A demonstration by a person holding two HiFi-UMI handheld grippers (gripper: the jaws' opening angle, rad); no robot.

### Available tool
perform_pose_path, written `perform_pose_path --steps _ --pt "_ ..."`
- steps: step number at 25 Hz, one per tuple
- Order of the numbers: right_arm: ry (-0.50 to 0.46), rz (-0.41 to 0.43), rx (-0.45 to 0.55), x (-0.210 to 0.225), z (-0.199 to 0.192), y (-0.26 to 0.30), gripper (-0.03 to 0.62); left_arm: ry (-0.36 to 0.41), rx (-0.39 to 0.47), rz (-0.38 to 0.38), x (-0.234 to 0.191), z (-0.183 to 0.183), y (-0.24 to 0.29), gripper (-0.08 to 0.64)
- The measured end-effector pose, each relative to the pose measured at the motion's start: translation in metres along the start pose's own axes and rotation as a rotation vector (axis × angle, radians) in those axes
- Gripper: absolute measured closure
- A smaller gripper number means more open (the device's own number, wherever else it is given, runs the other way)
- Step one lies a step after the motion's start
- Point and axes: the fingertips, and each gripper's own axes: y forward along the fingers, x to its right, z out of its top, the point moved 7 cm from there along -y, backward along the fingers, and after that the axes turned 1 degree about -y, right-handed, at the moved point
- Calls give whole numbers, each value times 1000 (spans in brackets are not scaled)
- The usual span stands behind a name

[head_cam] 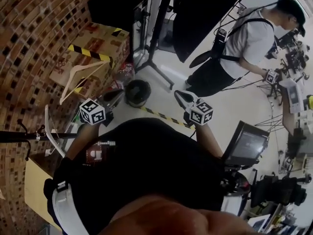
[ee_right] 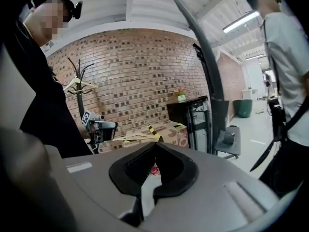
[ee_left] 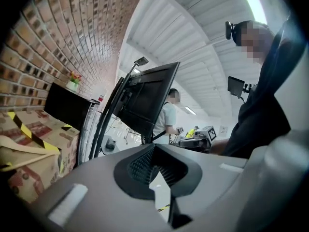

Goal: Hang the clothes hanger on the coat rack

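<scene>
My left tool point(ee_left: 154, 148) has its jaws pressed together with nothing between them, and it looks out level past a dark panel on a stand point(ee_left: 145, 103). My right tool point(ee_right: 155, 145) is closed the same way, with nothing in its grip, and it faces the brick wall point(ee_right: 140, 66). In the head view I hold both tools out in front of my chest, well apart from each other, the left one nearer the wall. The task's thing, a pale wooden clothes hanger point(head_cam: 80, 76), lies flat on top of a cardboard box point(head_cam: 105, 40) banded with yellow-and-black tape. The box sits against the brick wall, beside a black cabinet point(ee_right: 188, 112) that carries a small potted plant point(ee_right: 180, 95). Neither tool touches the clothes hanger, and the left tool is the closer of the two to it. The coat rack point(ee_right: 80, 100) stands upright against the wall, off to the left in the right gripper view, with a second pale hanger point(ee_right: 79, 84) hung on its upper hooks. A black bin point(head_cam: 137, 93) stands on the floor point(head_cam: 225, 106) just below the box, between my two tools as the head view shows them. A strip of yellow-and-black tape point(head_cam: 161, 114) runs across the floor near it. Another person point(head_cam: 247, 38) in a pale shirt stands well apart at the far right.
</scene>
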Motion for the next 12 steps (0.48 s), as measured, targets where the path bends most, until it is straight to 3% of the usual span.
perform_pose_path --steps 5,12 --pt "-70 165 -76 0 28 95 578 -11 35 116 -49 17 -25 558" --pt "-222 505 -148 4 74 231 577 -58 100 426 -94 8 -63 558"
